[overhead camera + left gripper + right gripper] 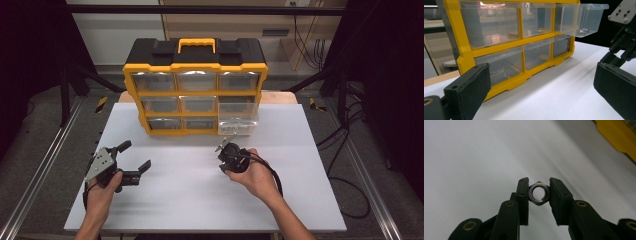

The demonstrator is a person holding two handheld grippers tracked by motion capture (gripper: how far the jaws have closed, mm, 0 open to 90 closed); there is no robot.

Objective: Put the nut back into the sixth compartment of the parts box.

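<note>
Right gripper (pixel 539 194): jaws drawn in close, clamped on a small metal hex nut (pixel 538 194). The nut sits between the two pads near their tips, one flat against each pad, its bore facing the camera in the right gripper view. Nut is held clear of the white tabletop (pixel 474 165).

In the high view the right gripper (pixel 226 148) is held in the person's right hand (pixel 256 176), just in front of the organizer's right end, its jaws pointing toward the pulled-out drawer (pixel 238 121).

That clear drawer belongs to the right column of the yellow-and-black organizer (pixel 195 85), a three-by-three cabinet of clear drawers standing at the far side of the tabletop. In the left gripper view a few small metal pieces (pixel 583 30) lie on the drawer's floor; what they are is too small to tell.

Left gripper (pixel 134 161): jaws spread wide, nothing between them. It rests low at the left of the tabletop in the left hand (pixel 102 192), well apart from the right gripper.
</note>
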